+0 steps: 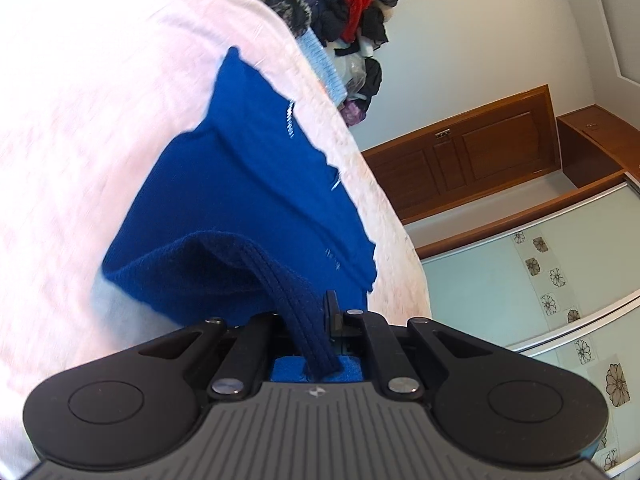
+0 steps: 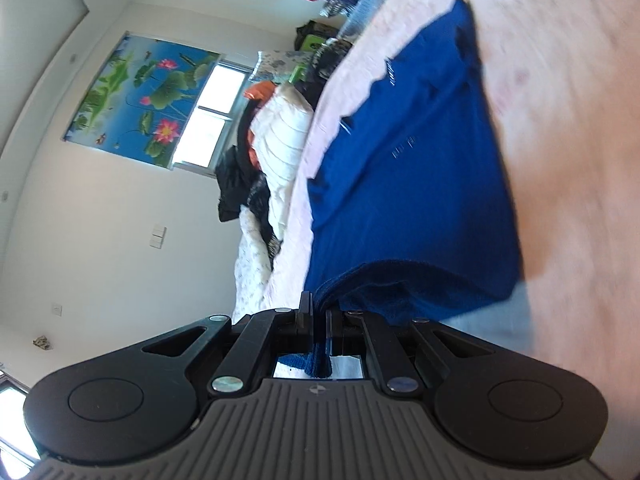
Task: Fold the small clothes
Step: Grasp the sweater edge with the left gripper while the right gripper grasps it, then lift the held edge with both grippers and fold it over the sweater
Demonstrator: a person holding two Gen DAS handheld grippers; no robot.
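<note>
The left gripper (image 1: 316, 320) is clamped on the ribbed hem of a blue knitted garment (image 1: 256, 184). The right gripper (image 2: 318, 312) pinches the opposite corner. Together they hold the near edge raised off the pink bedspread (image 1: 100, 100), likely to fold it over the part lying flat.

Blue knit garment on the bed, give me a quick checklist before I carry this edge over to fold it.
1. Left hand-held gripper shut on the blue knit garment: ok, the ribbed edge runs between its fingers.
2. Right hand-held gripper shut on the garment: ok.
3. Gripped edge raised off the pink bedspread: ok.
4. Far end lying on the bedspread: ok.
5. Far edge flat and smooth: cannot tell, blurred.
6. Clothes pile apart from the garment: ok.
</note>
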